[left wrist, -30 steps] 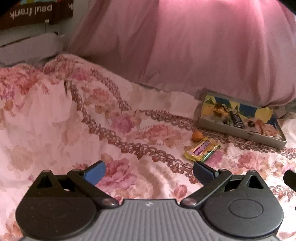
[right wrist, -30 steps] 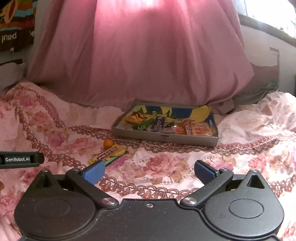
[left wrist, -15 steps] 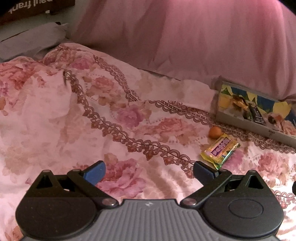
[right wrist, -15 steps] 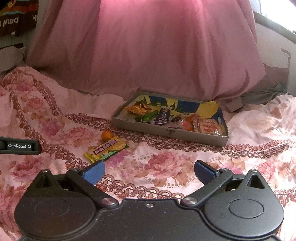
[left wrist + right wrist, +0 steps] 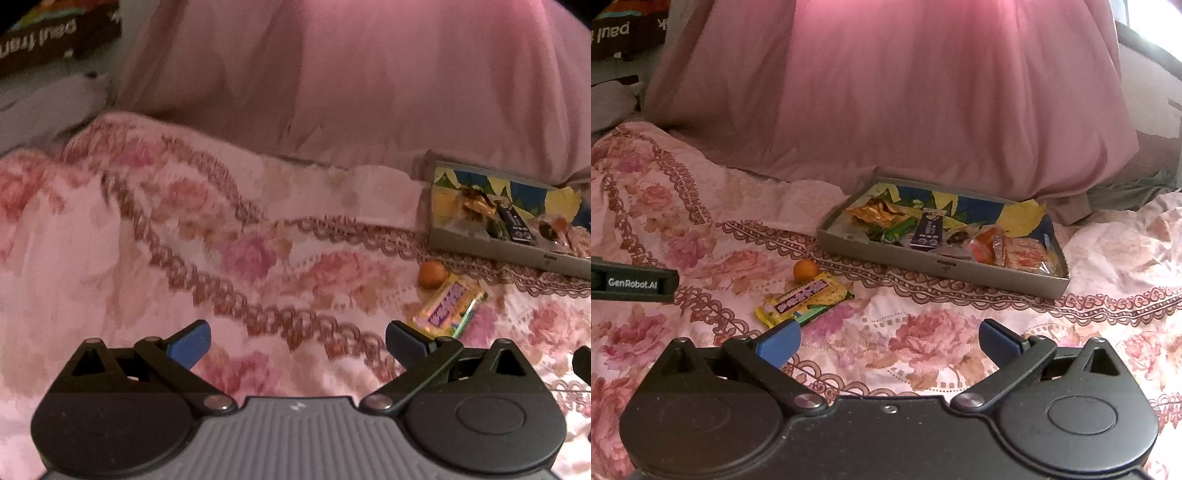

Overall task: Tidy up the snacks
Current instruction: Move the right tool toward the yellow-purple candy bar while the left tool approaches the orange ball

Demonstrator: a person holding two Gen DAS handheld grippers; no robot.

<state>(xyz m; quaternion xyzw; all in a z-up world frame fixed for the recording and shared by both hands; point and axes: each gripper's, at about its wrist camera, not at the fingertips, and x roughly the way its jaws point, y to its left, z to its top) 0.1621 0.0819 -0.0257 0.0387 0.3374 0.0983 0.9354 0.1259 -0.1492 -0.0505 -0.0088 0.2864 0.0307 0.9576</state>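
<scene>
Snacks sit in two spots on the floral bedspread [image 5: 923,332]. Most of them fill the grey tray [image 5: 960,275], which lies close to the big pink quilt [image 5: 905,92] heaped behind it. In there I can make out a crumpled gold wrapper [image 5: 875,212] at the left end, a green packet [image 5: 899,230] beside it, a dark purple packet [image 5: 927,230] in the middle, and orange-red packets [image 5: 1012,253] at the right end.

Two pieces lie loose on the cloth, in front of the tray's left corner: a yellow bar [image 5: 807,299] with purple lettering, lying flat and slanted, and a small orange ball [image 5: 806,270] touching its far end. It could be a fruit or a sweet; I can't tell which.

Right gripper [image 5: 888,341] hovers low over the bedspread, jaws spread wide, nothing between the blue pads [image 5: 777,345]. The yellow bar lies just beyond its left pad.

Left gripper [image 5: 297,341] is off to the left, likewise spread wide and empty, over bare cloth. From its camera the bar [image 5: 448,310] and ball [image 5: 432,275] lie just past its right fingertip, the tray [image 5: 498,253] further on. That view is blurred. Its side, marked GenRobot.AI, pokes into the right camera's left edge.
</scene>
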